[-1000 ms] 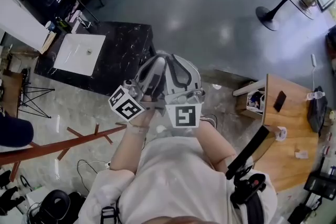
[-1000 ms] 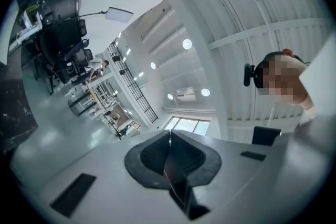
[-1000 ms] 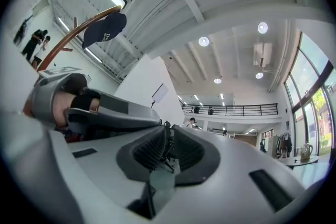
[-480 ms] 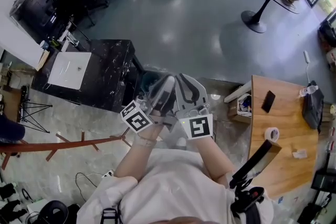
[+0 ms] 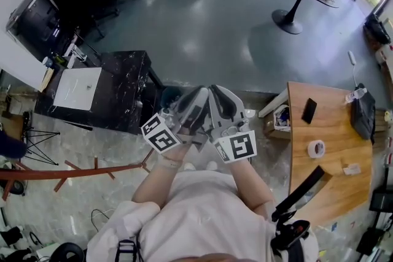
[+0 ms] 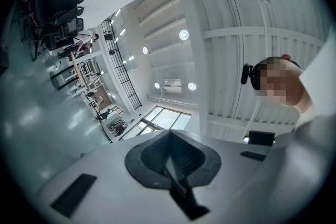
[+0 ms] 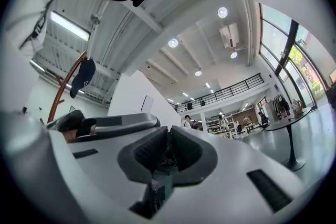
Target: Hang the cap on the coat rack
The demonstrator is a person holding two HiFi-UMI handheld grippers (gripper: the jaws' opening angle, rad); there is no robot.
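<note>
Hanging cap on coat rack

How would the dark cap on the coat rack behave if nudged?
The cap droops from the coat rack peg, so it is probably soft and light. Hung loosely, it would likely swing or slip off.

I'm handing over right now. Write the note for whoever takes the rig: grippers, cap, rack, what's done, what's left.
Left hand-held gripper: shut, empty.
Right hand-held gripper: shut, empty. The two are held side by side in front of the person's chest.
Cap: hanging on the coat rack, clear of both grippers.
Done: the cap is hung.
Left: nothing visible for this task.
</note>
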